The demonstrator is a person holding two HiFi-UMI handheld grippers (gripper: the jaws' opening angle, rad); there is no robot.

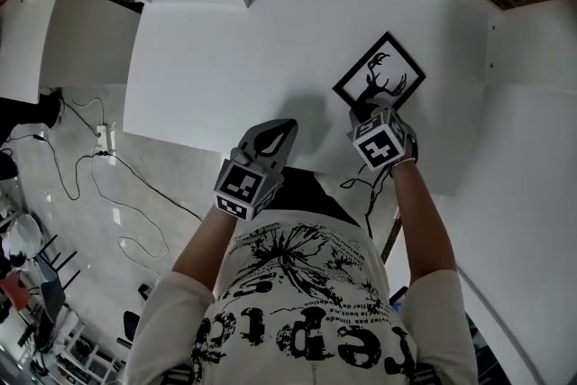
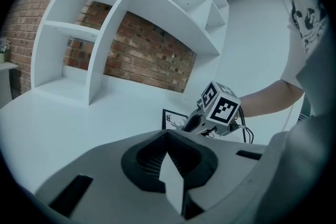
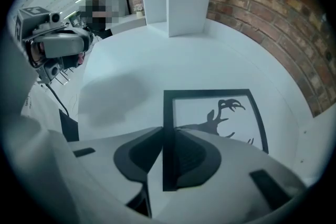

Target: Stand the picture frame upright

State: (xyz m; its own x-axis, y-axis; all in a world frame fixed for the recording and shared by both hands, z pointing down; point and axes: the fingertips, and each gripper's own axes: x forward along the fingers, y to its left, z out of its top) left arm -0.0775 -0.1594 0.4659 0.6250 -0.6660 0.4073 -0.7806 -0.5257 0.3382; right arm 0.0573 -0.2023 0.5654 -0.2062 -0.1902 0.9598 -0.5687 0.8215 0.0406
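Note:
The picture frame (image 1: 380, 78), black-edged with a deer silhouette, lies on the white table (image 1: 225, 59) at the right, turned like a diamond. My right gripper (image 1: 365, 114) points steeply down at its near corner. In the right gripper view the frame's (image 3: 215, 113) black left edge runs straight between the jaws of that gripper (image 3: 169, 131), and both pads sit against it. My left gripper (image 1: 281, 132) hovers to the left over bare table, jaws shut and empty (image 2: 168, 134). From there the frame (image 2: 175, 119) shows partly behind the right gripper (image 2: 190, 124).
White shelving (image 2: 131, 18) stands against a brick wall (image 2: 147, 60) at the back of the table. The table's near edge (image 1: 207, 144) runs just below the grippers. Cables (image 1: 108, 176) lie on the floor at the left. A white side panel (image 1: 532, 59) rises at the right.

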